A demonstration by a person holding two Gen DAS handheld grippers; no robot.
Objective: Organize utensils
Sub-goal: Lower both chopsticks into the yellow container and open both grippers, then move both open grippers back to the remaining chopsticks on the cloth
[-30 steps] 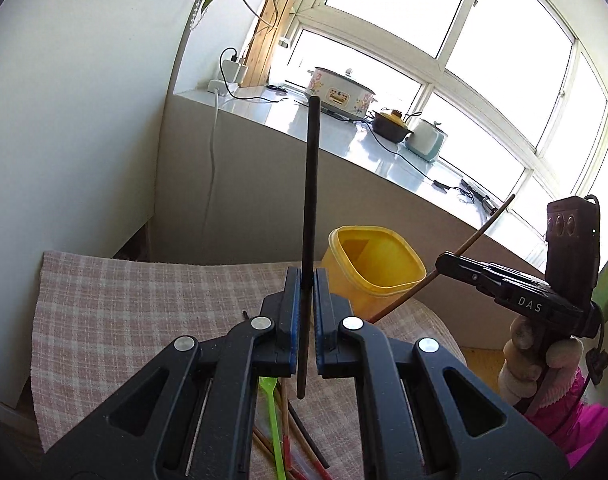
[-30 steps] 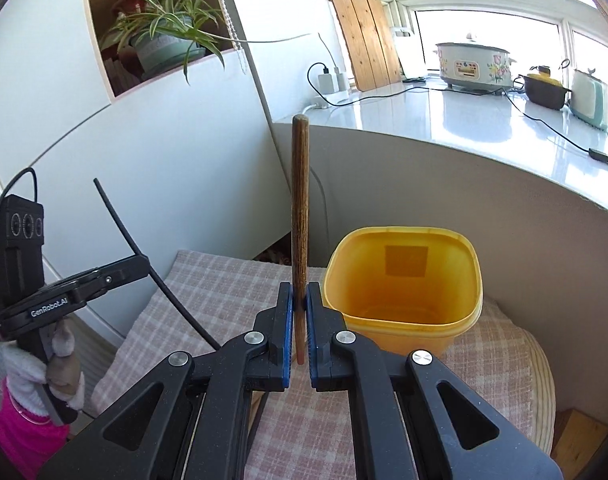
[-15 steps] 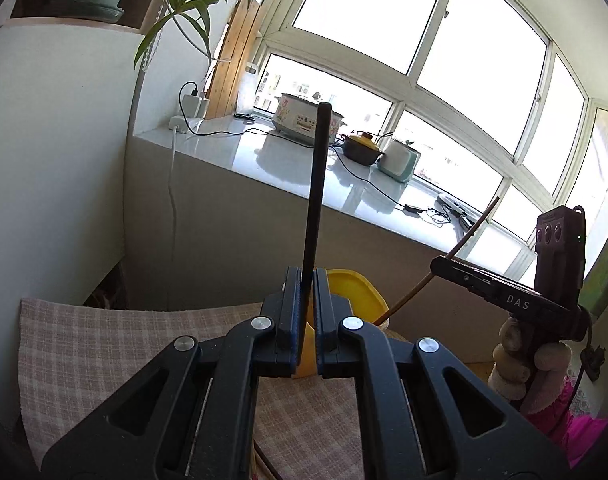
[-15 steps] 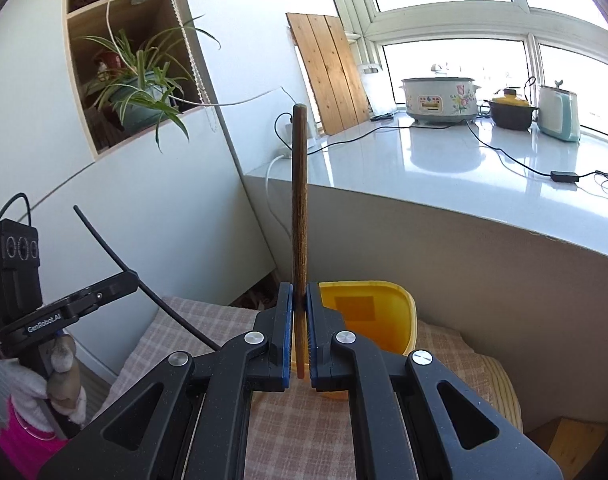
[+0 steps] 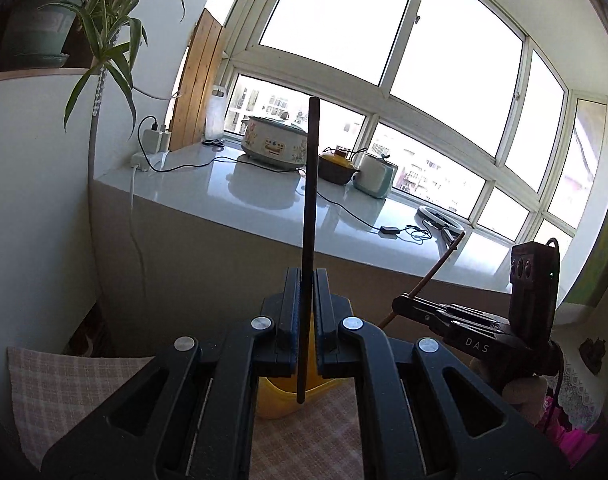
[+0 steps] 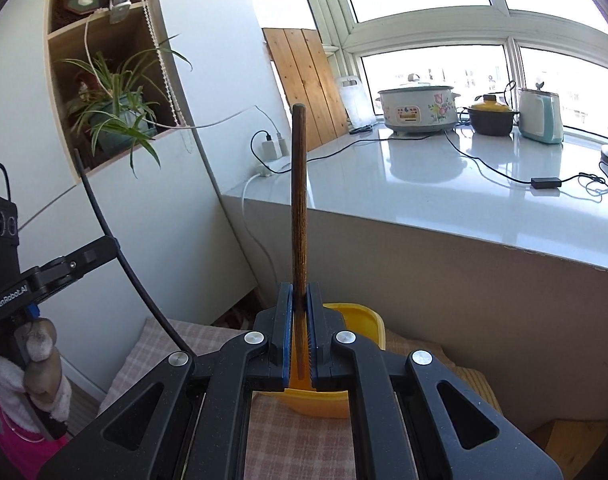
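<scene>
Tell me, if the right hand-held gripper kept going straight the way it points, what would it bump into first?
Probably the yellow plastic tub, which sits just beyond the right hand-held gripper that clamps the brown wooden chopstick. Depth is hard to judge through the fisheye, so it might instead pass over the rim.

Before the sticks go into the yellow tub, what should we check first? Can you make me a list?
1. Left gripper has its stick: ok. It is shut on the black chopstick, which stands nearly upright.
2. Right gripper has its stick: ok. It is shut on the brown chopstick, also upright.
3. Yellow tub is open on top: ok, no lid shows.
4. Tub stands flat on the checked cloth: ok.
5. Room inside the tub: cannot tell, the grippers hide most of it.
6. Sticks over the tub's opening: cannot tell from these views.
</scene>
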